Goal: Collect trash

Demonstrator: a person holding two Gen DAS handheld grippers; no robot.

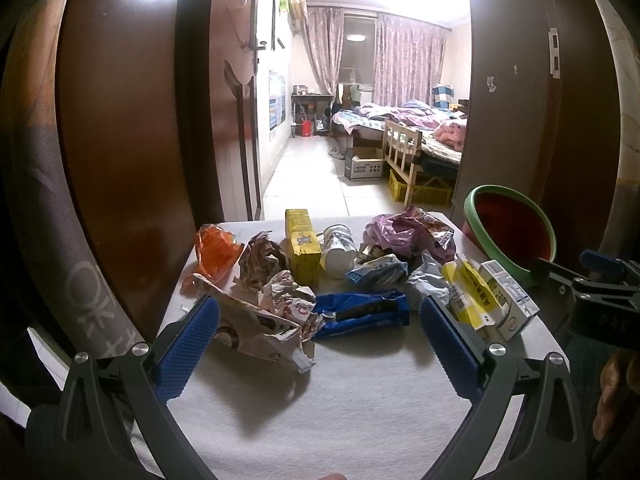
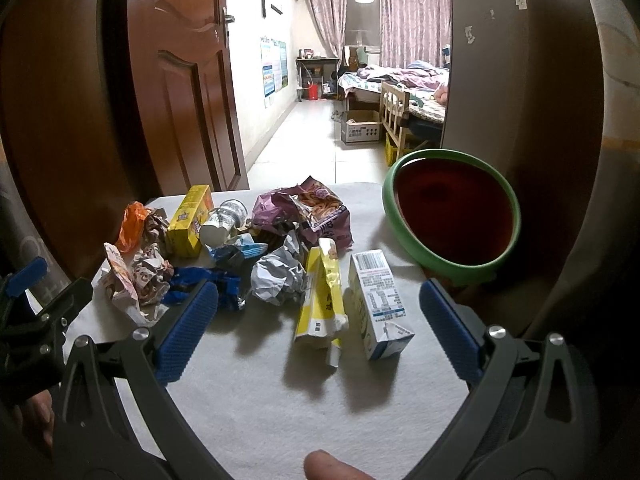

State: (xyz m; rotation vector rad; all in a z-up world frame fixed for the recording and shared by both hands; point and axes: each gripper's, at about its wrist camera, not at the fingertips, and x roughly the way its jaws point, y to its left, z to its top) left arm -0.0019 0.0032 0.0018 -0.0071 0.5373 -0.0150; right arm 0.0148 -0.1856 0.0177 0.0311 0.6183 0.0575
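White cloth-covered table (image 2: 320, 400) in a doorway, bedroom visible behind it in the upper centre of both views. Trash pile (image 2: 240, 248) sits across the middle of the table, none of it collected yet as far as I can see. Green-rimmed basin (image 2: 452, 220), red inside, stands at centre right of the right view and looks empty, likely the drop target. Nearest pieces in the right view: white milk carton (image 2: 378, 304) and flattened yellow carton (image 2: 322, 300) side by side at centre, crumpled white paper (image 2: 278, 276) just left of them. Further back: purple snack bag (image 2: 308, 212), yellow box (image 2: 190, 220), tipped plastic cup (image 2: 222, 222), orange bag (image 2: 132, 226). Blue wrapper (image 1: 360, 314) and a crumpled printed wrapper (image 1: 256, 320) lie between the left gripper (image 1: 320, 344) fingers' line of sight. Left gripper jaws apart, holding nothing. Right gripper (image 2: 320, 332) jaws also spread, empty, roughly aimed at the two cartons. Judgement: task at start, everything left. Pile is tightly overlapped, so single-item picks on the left may drag neighbours.
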